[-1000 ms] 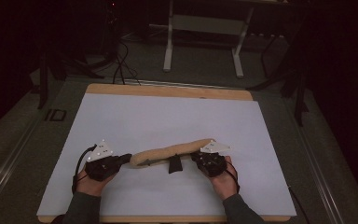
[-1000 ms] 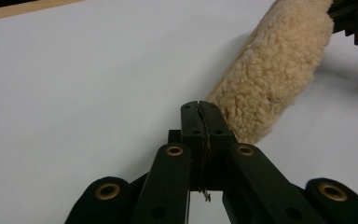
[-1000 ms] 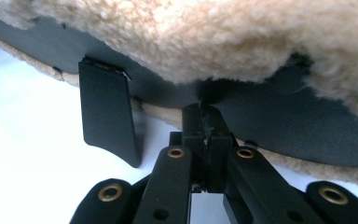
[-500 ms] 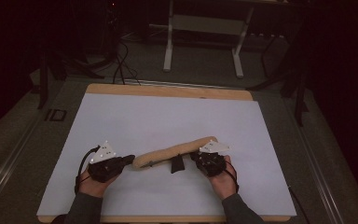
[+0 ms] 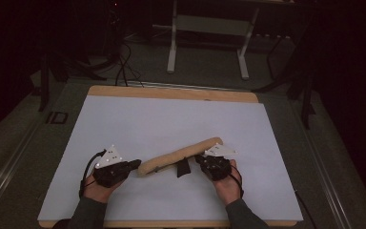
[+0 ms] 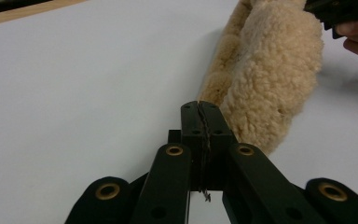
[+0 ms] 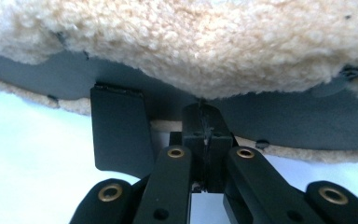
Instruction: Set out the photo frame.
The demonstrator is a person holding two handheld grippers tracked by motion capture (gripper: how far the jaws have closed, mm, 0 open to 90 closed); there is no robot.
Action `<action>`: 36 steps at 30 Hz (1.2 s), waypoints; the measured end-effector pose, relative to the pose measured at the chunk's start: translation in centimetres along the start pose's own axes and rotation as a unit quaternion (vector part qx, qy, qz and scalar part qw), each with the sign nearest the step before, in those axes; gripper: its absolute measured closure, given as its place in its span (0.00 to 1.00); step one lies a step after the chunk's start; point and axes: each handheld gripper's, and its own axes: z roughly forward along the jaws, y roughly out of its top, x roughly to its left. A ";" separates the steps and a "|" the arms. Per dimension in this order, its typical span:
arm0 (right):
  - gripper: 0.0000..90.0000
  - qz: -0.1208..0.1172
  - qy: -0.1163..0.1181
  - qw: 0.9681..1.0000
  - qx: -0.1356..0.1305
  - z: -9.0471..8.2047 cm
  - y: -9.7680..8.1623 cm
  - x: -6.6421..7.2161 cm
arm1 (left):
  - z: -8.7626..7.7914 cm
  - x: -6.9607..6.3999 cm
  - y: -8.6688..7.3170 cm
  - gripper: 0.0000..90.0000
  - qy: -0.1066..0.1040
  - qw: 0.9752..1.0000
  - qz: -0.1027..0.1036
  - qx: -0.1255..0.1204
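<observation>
Lying aslant on the white surface (image 5: 138, 119) between both tongs, the fleecy strap pad (image 5: 181, 154) needs a firmer bite: left tongs (image 6: 204, 109) and right tongs (image 7: 204, 109) are pressed together at its edges, pinching nothing visible

Fleece pad (image 5: 181, 155): tan woolly pile, curly, rough, matt; dark smooth backing and flat black strap tab (image 7: 119, 133) underneath. Table top (image 5: 171, 119): white, smooth, matt; far edge bare light wood. Left gripper (image 6: 204, 109), right gripper (image 7: 204, 108): black matt plastic, brass-coloured rivets.
</observation>
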 end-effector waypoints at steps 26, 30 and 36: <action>1.00 0.004 0.005 1.000 -0.011 0.0 0.7 1.0 | 0.9 -1.6 0.5 1.00 -0.033 0.999 0.021 0.008; 1.00 0.003 0.005 1.000 -0.013 0.0 0.8 1.0 | 1.0 -1.8 0.6 1.00 -0.042 0.999 0.020 0.008; 1.00 0.002 0.009 1.000 -0.015 -0.1 0.9 1.2 | 1.3 -2.2 0.7 1.00 -0.050 0.998 0.023 0.007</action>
